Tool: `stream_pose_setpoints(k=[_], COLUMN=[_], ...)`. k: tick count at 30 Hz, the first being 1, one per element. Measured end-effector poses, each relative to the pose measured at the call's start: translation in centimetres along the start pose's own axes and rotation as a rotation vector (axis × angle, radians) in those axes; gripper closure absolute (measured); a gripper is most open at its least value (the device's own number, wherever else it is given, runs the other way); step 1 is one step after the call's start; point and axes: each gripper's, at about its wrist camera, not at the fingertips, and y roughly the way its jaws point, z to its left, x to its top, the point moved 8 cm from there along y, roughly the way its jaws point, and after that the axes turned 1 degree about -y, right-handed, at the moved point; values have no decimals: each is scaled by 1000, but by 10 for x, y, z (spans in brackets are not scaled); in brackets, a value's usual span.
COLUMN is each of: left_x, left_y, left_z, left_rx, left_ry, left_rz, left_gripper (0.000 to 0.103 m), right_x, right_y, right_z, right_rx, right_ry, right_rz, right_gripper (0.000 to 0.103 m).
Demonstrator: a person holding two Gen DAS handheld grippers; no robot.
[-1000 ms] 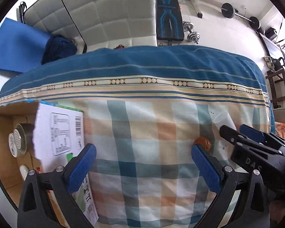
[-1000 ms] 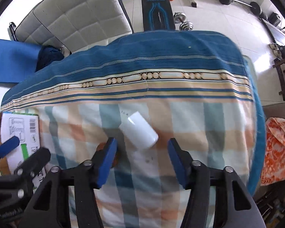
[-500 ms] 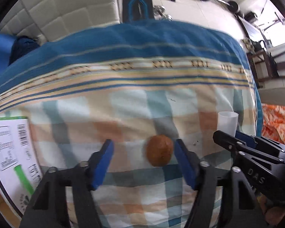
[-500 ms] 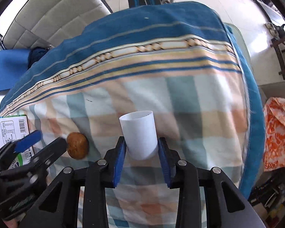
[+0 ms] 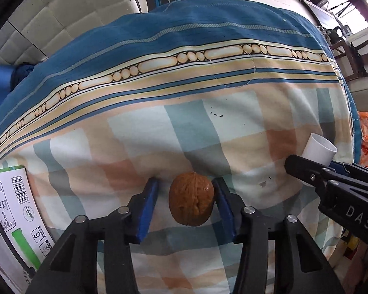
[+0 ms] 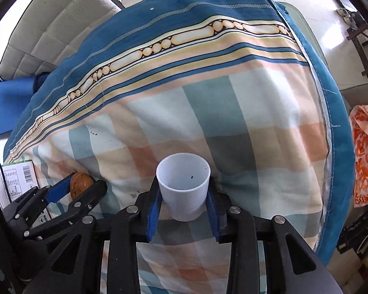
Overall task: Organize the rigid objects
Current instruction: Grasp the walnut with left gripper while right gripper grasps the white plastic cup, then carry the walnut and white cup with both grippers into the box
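Since 0.5 s ago: left gripper (image 5: 185, 202) narrowed around walnut (image 5: 191, 199) on checked cloth (image 5: 233, 127); right pad touching, left pad just apart. Right gripper (image 6: 183, 203) now pinching white cup (image 6: 183, 188), lifted upright. Both appear nearly ready to carry

My left wrist view looks forward and down along its fingers, close over the checked cloth (image 5: 233, 127). My right wrist view faces the same way from just beside it. Both share the cloth, walnut (image 5: 191, 202) and white cup (image 6: 183, 186).
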Motion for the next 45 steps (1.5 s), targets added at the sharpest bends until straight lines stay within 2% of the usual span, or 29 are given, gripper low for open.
stream_pose_setpoints(k=[4,6,17,24,28,34,37,45], left_x=[7,9,-14,-40,-61,-99,-124,-179], left_y=[2,-1,-20,-73,-111,-169,-192,-210], left_z=[0,0,6,21,30,71,108,219], left_rx=[11,18,-48,-107,-139,-145,-135,-116], left_ry=[-8,-5,-46,-63,-78,-83,-109,-225], left_rz=[4,-14,-21,-93,-162,-266,-298,-315], left_gripper=[60,73,73,73,73,73,73,73], right_x=[12,17,-21,-57,-90,-138,-163,-219], right_y=[-1,2,-7,-30,-50,-87,-97,-101], right_z=[6,11,35,59,93,153,196,304], right_rx=[-28,-44,-21,28,62,110,139,201], right_ry=[4,10,-20,-63,-111,-179,-217,-285], right_rz=[10,14,24,-1,-30,-73,-88,-70], right_gripper=[67,69,69,69,69,70,70,70])
